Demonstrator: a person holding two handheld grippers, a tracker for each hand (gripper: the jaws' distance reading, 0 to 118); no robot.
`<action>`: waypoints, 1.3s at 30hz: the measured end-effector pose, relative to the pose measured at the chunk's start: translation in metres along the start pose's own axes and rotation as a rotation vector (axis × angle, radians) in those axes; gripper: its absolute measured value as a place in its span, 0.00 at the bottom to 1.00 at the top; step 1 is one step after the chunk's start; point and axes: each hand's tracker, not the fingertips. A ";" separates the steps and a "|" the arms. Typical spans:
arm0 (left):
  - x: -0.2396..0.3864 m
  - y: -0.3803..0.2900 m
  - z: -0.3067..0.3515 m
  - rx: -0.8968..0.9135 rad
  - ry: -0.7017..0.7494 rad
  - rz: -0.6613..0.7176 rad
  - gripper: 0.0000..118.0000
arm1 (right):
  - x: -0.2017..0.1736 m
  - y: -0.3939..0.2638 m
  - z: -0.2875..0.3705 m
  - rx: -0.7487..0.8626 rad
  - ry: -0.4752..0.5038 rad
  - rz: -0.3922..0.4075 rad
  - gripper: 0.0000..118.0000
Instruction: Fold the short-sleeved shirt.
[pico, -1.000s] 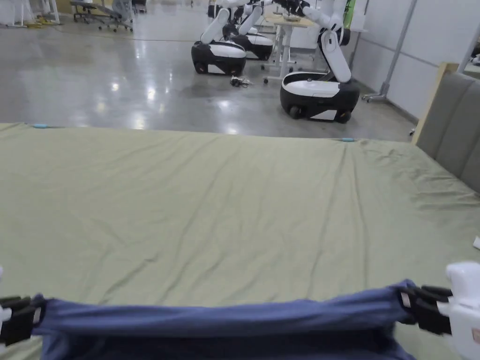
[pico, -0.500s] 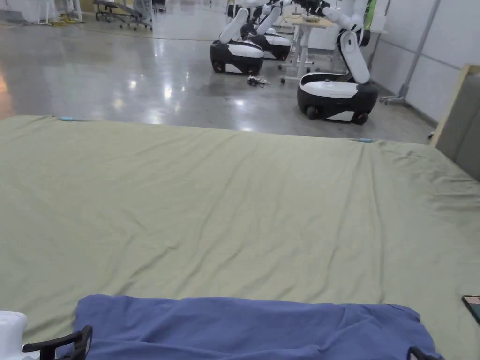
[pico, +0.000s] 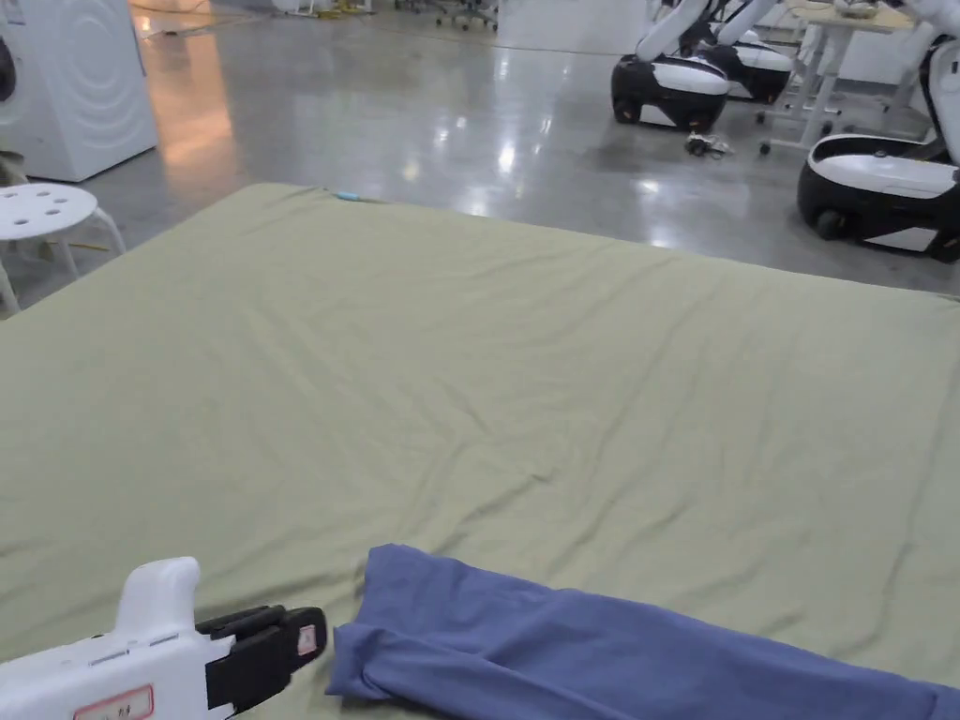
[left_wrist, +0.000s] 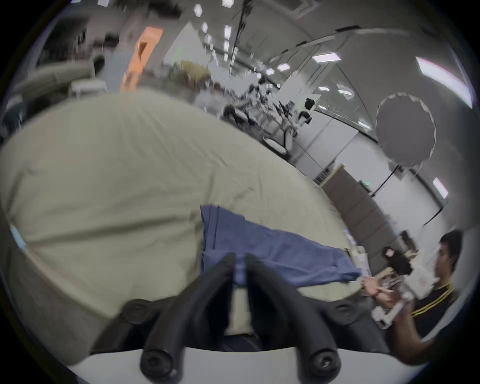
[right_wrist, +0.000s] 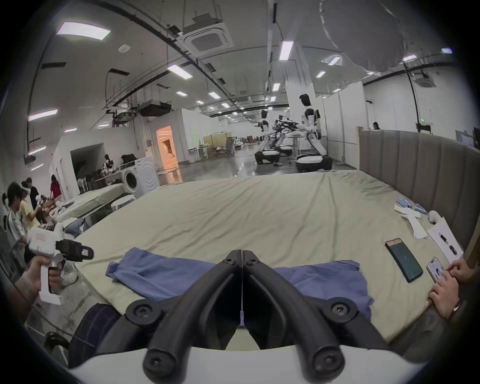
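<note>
Left gripper (pico: 305, 639) beside blue shirt (pico: 600, 656)

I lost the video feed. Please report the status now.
Left gripper beside shirt, slightly open, empty. Right gripper shut, empty. Shirt flat on bed. Phone beside shirt.

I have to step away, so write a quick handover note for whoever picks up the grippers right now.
Left gripper: off the cloth, just beside the shirt's left end; the jaws stand a narrow gap apart, nothing between them.
Right gripper: jaws pressed together, empty, above the near edge of the shirt.
Blue shirt: lying in a long band across the near edge of the green sheet, already folded over on itself along its length, free of both grippers.
A dark phone lies on the sheet to the right of the shirt.
Left to do: probably fold the band's ends inward into a compact stack.
</note>
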 end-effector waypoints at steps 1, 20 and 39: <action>-0.011 0.004 -0.005 -0.028 -0.025 0.028 0.37 | -0.004 -0.001 -0.002 -0.005 0.003 0.004 0.01; -0.088 0.026 -0.176 -0.389 -0.603 0.507 0.39 | -0.038 -0.004 -0.041 -0.092 0.009 -0.005 0.01; 0.029 0.052 -0.066 -0.261 0.309 -0.131 0.02 | -0.028 -0.013 -0.012 -0.025 0.085 -0.073 0.01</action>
